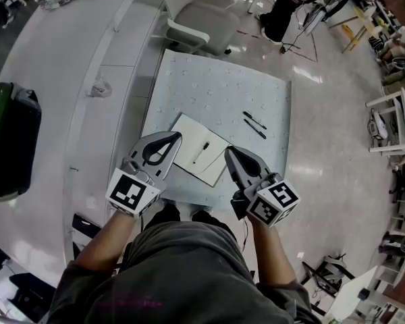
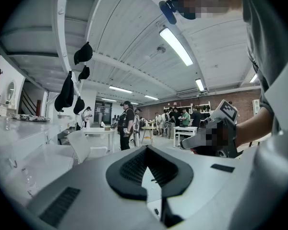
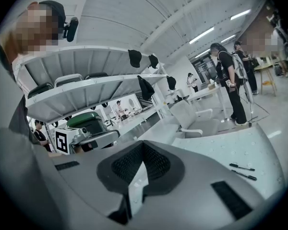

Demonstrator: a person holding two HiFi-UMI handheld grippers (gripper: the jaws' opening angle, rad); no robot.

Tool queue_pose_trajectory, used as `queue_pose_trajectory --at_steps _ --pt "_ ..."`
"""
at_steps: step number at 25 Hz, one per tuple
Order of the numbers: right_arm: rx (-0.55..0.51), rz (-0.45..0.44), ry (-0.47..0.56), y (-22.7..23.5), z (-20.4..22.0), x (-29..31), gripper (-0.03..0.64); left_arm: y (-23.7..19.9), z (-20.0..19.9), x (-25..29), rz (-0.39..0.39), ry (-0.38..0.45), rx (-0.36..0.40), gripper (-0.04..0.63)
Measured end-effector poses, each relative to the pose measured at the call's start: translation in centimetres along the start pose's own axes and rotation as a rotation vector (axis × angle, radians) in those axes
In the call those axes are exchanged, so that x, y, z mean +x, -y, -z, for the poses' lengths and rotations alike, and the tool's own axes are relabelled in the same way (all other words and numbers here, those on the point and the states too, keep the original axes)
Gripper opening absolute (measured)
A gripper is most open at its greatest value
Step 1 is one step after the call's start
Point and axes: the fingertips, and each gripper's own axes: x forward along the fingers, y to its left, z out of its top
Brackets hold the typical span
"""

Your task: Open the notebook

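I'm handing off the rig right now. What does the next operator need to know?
Left gripper: shut, empty, over the notebook's near left corner; contact cannot be told.
Right gripper: shut, empty, at its near right edge.
Notebook: on the mat, looks closed, with a pen lying on it; two more pens lie beyond to the right.
Done: nothing visible.
Left: probably move the pen, then lift the cover.

White notebook [image 1: 189,137] flat on pale table [image 1: 223,86]
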Motion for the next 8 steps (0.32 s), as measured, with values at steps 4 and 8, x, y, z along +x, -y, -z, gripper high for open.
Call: queue_pose_trajectory --at_steps 4,8 --pt "0.001 0.001 -0.006 -0.31 0.19 0.03 0.002 0.07 0.19 -0.21 0.001 -0.002 -0.004 0.0" --pt "0.001 0.001 -0.009 -0.41 0.43 0.06 0.002 0.11 0.36 -0.24 0.001 0.002 -0.006 0.0"
